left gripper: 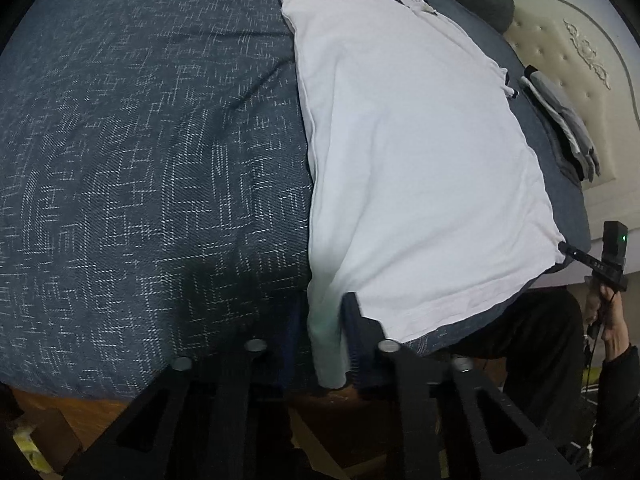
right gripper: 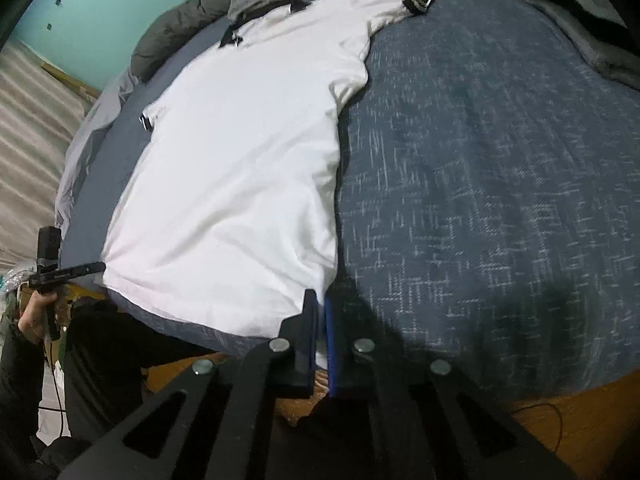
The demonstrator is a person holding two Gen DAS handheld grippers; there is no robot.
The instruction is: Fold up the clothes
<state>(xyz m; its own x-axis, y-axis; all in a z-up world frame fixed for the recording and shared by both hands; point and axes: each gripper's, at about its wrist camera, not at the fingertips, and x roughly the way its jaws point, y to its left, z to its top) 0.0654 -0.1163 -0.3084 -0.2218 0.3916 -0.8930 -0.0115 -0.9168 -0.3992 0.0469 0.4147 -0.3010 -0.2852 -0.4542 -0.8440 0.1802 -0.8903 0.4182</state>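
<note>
step: hem grab, first fold pending | white short-sleeved polo shirt with dark trim [right gripper: 240, 168] flat on blue patterned bedspread [right gripper: 480, 200] | left gripper [left gripper: 326, 336] clenched on hem corner | right gripper [right gripper: 322, 332] clenched on opposite hem corner | next: lift both corners evenly toward collar

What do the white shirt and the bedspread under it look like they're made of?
White shirt: soft matte knit, probably cotton; it drapes limply, with a dark collar and buttoned placket. Bedspread: coarser woven fabric, dark blue flecked with white threads; fibre unclear.
</note>
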